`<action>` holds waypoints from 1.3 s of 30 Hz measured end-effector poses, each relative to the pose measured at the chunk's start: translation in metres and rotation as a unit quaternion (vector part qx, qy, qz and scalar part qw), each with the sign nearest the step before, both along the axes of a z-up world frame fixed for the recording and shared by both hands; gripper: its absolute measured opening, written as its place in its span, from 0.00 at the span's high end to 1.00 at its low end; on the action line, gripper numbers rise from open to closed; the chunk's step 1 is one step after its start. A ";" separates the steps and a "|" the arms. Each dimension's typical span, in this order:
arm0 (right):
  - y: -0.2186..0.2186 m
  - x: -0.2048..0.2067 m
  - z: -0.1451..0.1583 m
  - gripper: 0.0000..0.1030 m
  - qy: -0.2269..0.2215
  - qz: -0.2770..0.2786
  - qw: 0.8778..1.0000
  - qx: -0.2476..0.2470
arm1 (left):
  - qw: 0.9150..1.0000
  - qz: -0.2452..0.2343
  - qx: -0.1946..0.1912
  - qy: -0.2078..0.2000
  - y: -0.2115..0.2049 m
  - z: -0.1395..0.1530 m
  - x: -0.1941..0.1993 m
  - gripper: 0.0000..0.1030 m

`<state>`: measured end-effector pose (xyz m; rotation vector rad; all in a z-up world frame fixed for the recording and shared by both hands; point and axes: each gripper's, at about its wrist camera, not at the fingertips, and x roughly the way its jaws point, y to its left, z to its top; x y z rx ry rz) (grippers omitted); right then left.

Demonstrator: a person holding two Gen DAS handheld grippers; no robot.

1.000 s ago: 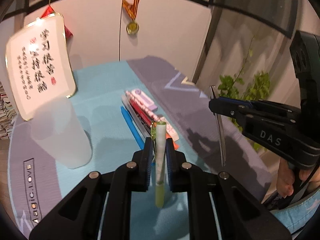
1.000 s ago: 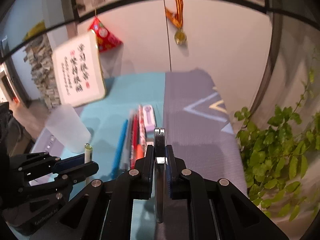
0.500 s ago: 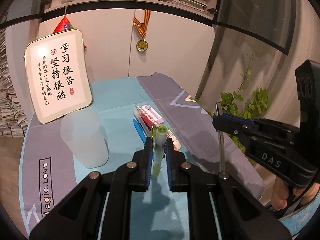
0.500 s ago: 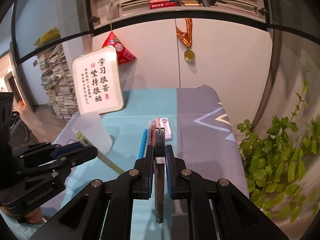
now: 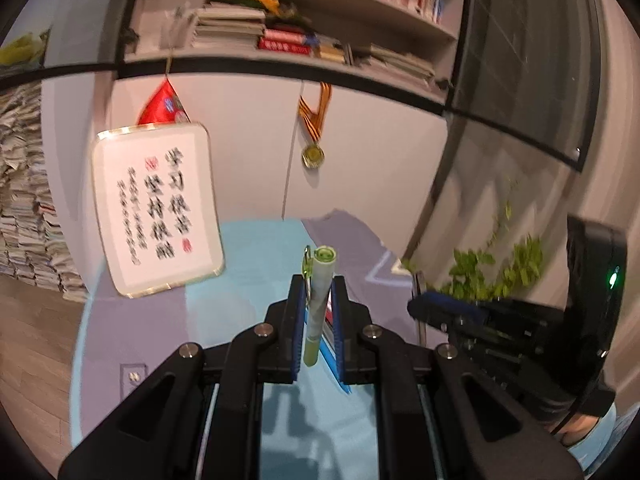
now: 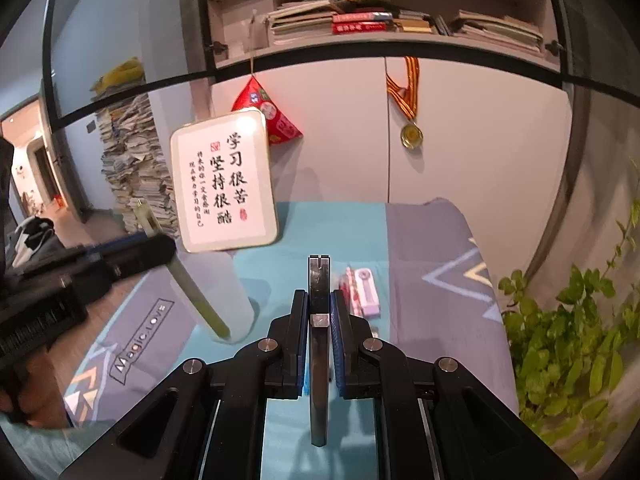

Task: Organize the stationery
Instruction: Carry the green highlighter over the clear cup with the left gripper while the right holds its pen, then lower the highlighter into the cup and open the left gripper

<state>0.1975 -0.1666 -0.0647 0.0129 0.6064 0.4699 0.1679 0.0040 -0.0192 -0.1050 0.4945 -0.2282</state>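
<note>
The left tongs point(image 5: 316, 304) pinch a green pen point(image 5: 320, 292) held clear above the table point(image 6: 320, 224), its lower end in front of the cup point(image 6: 224, 292). The right tongs point(image 6: 320, 312) pinch a dark flat ruler point(image 6: 319, 280), upright on edge. Ahead of them pens point(image 6: 350, 288) and a pink eraser point(image 6: 368, 290) lie near the cloth's blue-grey seam. A framed sign point(image 6: 224, 180) leans beyond the cup.

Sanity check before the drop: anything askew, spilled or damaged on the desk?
Nothing spilled or damaged. The translucent cup stands upright, and the loose pens lie in a tidy row. The framed calligraphy sign leans back, which looks deliberate.
</note>
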 end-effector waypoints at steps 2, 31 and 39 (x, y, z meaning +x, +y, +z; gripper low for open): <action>0.003 0.002 0.002 0.89 -0.003 0.002 1.000 -0.001 | 1.000 0.014 0.004 -0.016 0.007 0.007 -0.001 0.90; 0.023 -0.008 0.023 0.89 -0.030 -0.011 0.999 -0.025 | 0.998 0.066 -0.021 0.009 0.076 -0.014 0.028 0.90; 0.038 -0.006 0.037 0.89 -0.049 0.003 0.999 -0.008 | 0.996 0.058 -0.012 0.062 0.072 -0.054 0.045 0.90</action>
